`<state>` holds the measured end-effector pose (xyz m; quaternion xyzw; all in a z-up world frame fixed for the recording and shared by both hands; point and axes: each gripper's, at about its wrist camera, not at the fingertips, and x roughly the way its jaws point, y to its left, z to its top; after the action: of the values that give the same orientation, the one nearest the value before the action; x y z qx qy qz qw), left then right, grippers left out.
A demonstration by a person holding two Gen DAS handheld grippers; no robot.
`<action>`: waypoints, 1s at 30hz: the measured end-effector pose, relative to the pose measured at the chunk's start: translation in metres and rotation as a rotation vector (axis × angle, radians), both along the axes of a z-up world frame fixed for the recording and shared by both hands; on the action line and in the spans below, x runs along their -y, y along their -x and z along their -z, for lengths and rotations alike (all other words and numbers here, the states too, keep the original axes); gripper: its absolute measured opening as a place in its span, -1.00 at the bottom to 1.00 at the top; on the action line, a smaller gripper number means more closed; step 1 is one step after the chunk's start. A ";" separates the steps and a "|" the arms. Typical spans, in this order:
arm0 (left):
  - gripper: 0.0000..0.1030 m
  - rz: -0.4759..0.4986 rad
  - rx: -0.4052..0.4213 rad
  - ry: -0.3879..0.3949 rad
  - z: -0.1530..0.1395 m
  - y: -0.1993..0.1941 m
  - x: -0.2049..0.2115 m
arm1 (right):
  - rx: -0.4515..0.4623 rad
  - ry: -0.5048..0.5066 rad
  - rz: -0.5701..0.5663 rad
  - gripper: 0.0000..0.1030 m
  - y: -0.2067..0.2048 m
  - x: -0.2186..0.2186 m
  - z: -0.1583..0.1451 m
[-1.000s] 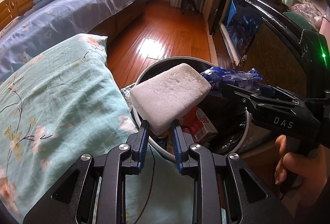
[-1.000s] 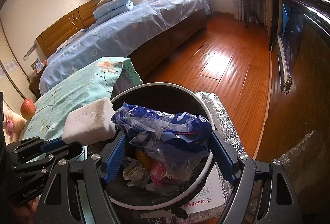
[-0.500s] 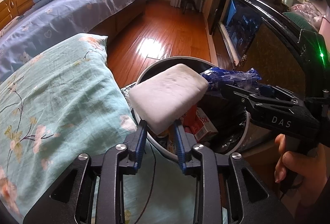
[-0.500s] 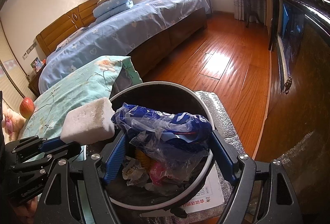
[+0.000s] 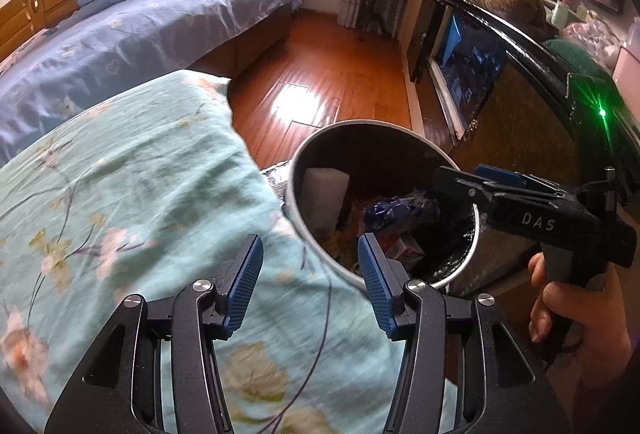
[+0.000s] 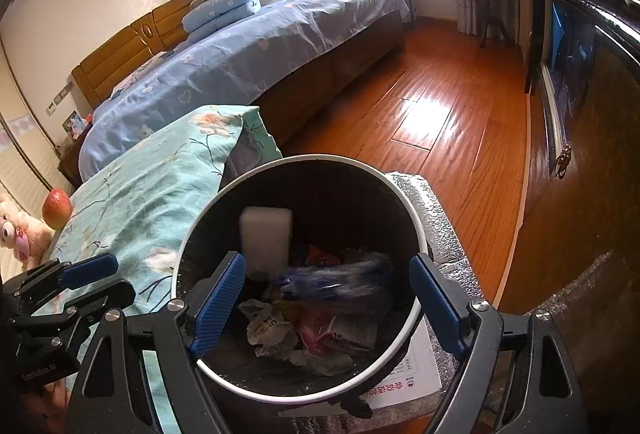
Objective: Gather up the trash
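A round bin [image 5: 384, 124] [image 6: 320, 158] with a white rim and a black liner holds several wrappers. A white foam block [image 5: 324, 194] [image 6: 266, 238] stands on end inside it, against the wall nearest the pillow. A blue plastic bag [image 5: 404, 210] [image 6: 340, 280] lies blurred on the trash. My left gripper [image 5: 308, 240] [image 6: 120, 274] hovers over the pillow's edge by the bin, its jaws opening with nothing between them. My right gripper [image 6: 328, 260] [image 5: 472, 176] hangs over the bin, its jaws opening, and the bag below is free of the pads.
A teal floral pillow [image 5: 140, 194] lies left of the bin, with a blue bed [image 5: 120, 46] behind it. A dark cabinet [image 5: 520, 138] runs along the right. The bin stands on a white box [image 6: 408, 382] and silver foil. An apple [image 6: 57, 208] and a plush toy [image 6: 16, 234] sit at the far left.
The left jaws have spread and the white block has dropped into the bin. The right jaws have widened and the blue bag has fallen in. The left gripper has drawn back over the pillow.
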<state>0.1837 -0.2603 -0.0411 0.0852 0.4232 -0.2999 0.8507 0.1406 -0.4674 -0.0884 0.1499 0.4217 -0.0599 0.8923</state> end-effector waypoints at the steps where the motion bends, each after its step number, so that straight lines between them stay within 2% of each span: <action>1: -0.02 -0.013 0.000 0.008 -0.001 0.002 -0.006 | 0.007 -0.007 0.002 0.66 0.002 -0.002 -0.002; 7: 0.05 -0.098 0.016 0.083 -0.011 0.022 -0.051 | 0.053 -0.042 -0.005 0.70 0.019 -0.025 -0.016; 13: 0.23 -0.206 0.089 0.162 -0.028 0.055 -0.108 | 0.145 -0.030 -0.040 0.86 0.050 -0.069 -0.039; 15: 0.23 -0.225 0.104 0.179 -0.032 0.065 -0.120 | 0.168 -0.030 -0.038 0.88 0.059 -0.080 -0.042; 22: 0.40 -0.289 0.179 0.196 -0.038 0.100 -0.156 | 0.236 -0.001 -0.058 0.89 0.086 -0.118 -0.051; 29: 0.46 -0.360 0.281 0.222 -0.055 0.134 -0.185 | 0.315 0.054 -0.081 0.93 0.109 -0.142 -0.074; 30: 0.56 -0.376 0.315 0.219 -0.059 0.141 -0.188 | 0.327 0.064 -0.084 0.97 0.112 -0.145 -0.077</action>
<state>0.0431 -0.0719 0.0181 -0.0419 0.2591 -0.1640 0.9509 0.0289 -0.3221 -0.0111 0.1113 0.2747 -0.0110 0.9550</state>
